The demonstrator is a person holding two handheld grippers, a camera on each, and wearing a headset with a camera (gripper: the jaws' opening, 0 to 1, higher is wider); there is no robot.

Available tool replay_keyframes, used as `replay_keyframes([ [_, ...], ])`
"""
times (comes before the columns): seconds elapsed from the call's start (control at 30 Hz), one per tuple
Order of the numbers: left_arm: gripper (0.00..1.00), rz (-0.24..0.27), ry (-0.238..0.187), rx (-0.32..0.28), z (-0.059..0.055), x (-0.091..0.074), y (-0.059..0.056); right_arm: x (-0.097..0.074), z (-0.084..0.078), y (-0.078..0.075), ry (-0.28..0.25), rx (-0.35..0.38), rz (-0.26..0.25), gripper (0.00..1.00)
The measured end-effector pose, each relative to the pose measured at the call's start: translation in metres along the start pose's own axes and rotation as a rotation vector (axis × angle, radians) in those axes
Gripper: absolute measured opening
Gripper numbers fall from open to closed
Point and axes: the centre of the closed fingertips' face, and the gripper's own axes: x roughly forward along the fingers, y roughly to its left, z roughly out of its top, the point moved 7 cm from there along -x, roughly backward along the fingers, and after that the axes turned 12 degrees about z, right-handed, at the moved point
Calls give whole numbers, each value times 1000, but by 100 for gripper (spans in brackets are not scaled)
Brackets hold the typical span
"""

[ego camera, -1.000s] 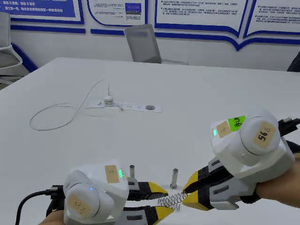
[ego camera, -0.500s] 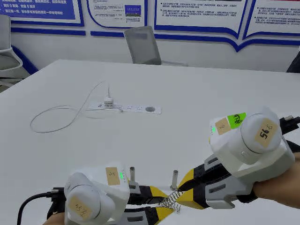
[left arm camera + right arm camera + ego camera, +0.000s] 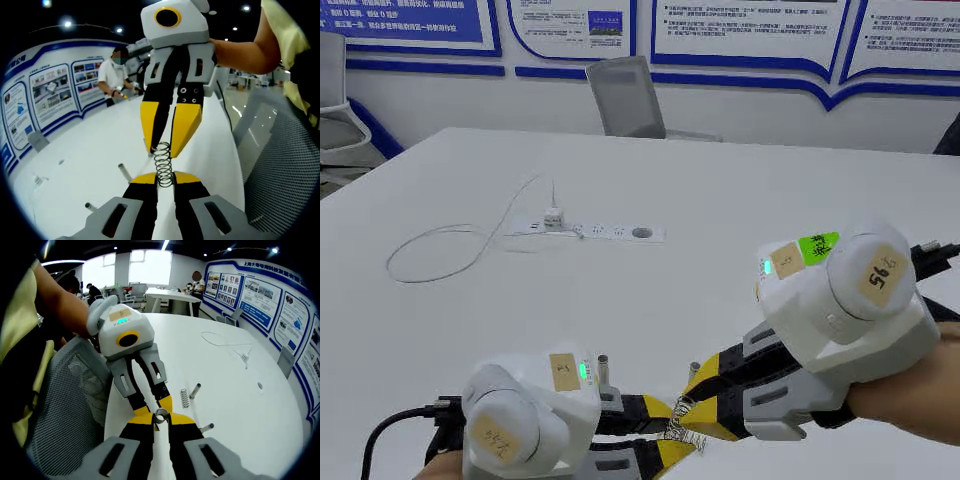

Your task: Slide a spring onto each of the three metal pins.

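Right gripper neared left gripper; spring apparently bridges; pins close.

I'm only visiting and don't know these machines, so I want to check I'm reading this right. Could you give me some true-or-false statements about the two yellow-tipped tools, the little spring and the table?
1. A coiled metal spring is pinched at once by the left gripper and the right gripper. True.
2. A second spring lies on the white table beside a short metal pin. True.
3. The pinched spring is already threaded over a pin. False: it is held between the two grippers, off the pins.
4. A black power strip lies on the table. False: the power strip is white, with a white cable.
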Motion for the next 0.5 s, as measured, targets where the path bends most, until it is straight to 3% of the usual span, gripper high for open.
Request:
replay_keyframes([
  [0.33,13,-5,-5,-4,0,2,-1,2,1,-2,1,0,-2,11],
  [0.5,19,-7,-7,-9,1,3,-1,1,0,-2,5,2,-10,11],
])
